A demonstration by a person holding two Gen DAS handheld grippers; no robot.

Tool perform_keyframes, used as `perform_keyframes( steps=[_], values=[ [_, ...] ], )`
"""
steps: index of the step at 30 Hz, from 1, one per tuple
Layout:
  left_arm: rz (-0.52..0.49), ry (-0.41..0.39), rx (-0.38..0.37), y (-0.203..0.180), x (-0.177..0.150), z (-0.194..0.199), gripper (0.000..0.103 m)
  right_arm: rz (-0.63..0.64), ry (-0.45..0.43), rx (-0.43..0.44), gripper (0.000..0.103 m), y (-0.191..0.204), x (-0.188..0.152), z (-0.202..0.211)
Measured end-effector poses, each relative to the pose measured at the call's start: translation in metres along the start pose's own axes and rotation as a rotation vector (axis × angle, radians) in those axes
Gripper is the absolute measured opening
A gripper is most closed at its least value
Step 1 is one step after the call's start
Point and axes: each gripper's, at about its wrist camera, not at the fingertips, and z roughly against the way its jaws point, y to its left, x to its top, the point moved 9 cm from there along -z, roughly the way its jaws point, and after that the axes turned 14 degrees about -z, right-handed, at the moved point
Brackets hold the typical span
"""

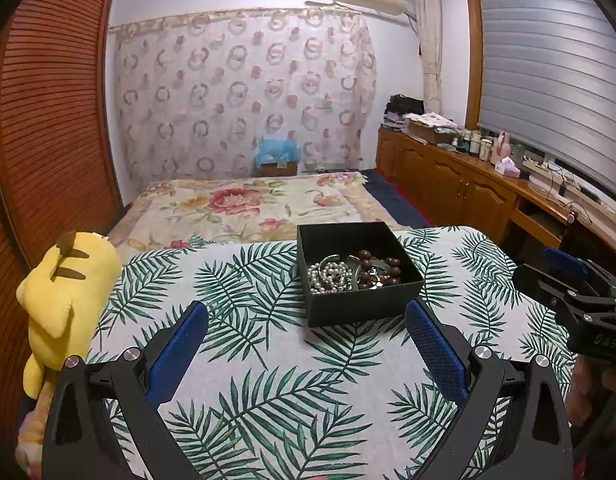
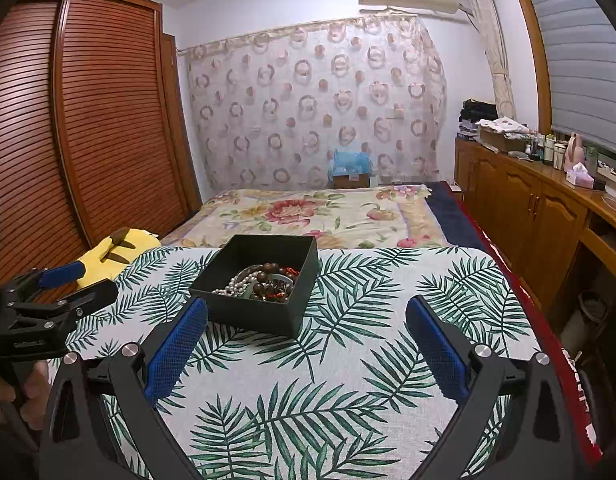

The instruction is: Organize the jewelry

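Both tongs, the left tongs (image 1: 306, 320) and right tongs (image 2: 306, 318), gape released and hold nothing, just short of the black box (image 1: 357, 270) of beads (image 1: 381, 266) and pearls (image 1: 331, 276) on the leaf-print surface (image 1: 268, 380), a yellow plush toy (image 1: 68, 292) left of that box.

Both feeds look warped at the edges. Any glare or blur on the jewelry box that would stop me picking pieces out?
Left wrist view: heavy fisheye bending at the edges, but the black box sits sharp, pearls and brown beads evenly lit, no glare. Right wrist view: same bending, dim bluish room light, box in focus, its contents darker and more tangled-looking.
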Motion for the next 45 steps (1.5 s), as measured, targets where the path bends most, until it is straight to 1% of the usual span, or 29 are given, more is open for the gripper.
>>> perform_keyframes(
  steps=[15,32,38,45],
  values=[
    [0.002,-0.002,0.002,0.000,0.000,0.001,0.095,-0.001,0.000,0.000,0.100,0.000,0.000,0.000],
    [-0.001,-0.010,0.009,-0.001,0.011,0.002,0.095,-0.001,0.000,0.002,0.100,0.001,0.000,0.000],
    [-0.001,-0.010,0.015,0.001,0.004,0.000,0.095,-0.001,0.001,0.003,0.100,0.002,0.000,0.000],
    [0.000,-0.011,0.015,0.001,0.004,-0.001,0.095,-0.001,0.000,0.002,0.100,0.002,0.000,0.000]
  ],
)
